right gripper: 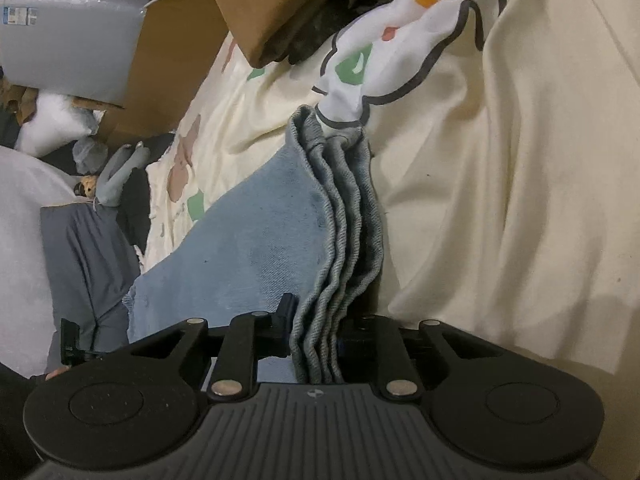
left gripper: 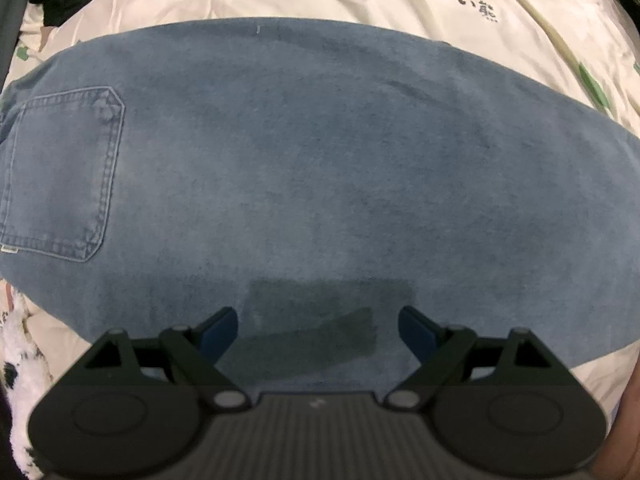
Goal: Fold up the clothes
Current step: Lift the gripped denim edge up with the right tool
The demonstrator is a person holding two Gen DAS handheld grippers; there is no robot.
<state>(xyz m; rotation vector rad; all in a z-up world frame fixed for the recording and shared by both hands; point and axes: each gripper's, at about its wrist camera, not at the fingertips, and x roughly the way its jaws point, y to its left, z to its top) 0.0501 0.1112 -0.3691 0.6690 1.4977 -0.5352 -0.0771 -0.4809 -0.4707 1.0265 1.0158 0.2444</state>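
Blue denim jeans (left gripper: 304,168) lie spread flat across the left wrist view, with a stitched back pocket (left gripper: 60,172) at the left. My left gripper (left gripper: 318,330) hovers open just above the denim's near edge, nothing between its blue-padded fingers. In the right wrist view the jeans (right gripper: 248,248) show as several stacked hem layers (right gripper: 340,240) running up the frame. My right gripper (right gripper: 316,332) is shut on that bunch of denim layers.
The jeans rest on a cream bedsheet (left gripper: 460,8) with green and pink prints. In the right wrist view a cardboard box (right gripper: 168,52), a brown cushion (right gripper: 276,0), a printed white cloth (right gripper: 400,40) and grey fabric (right gripper: 84,264) crowd the left and top.
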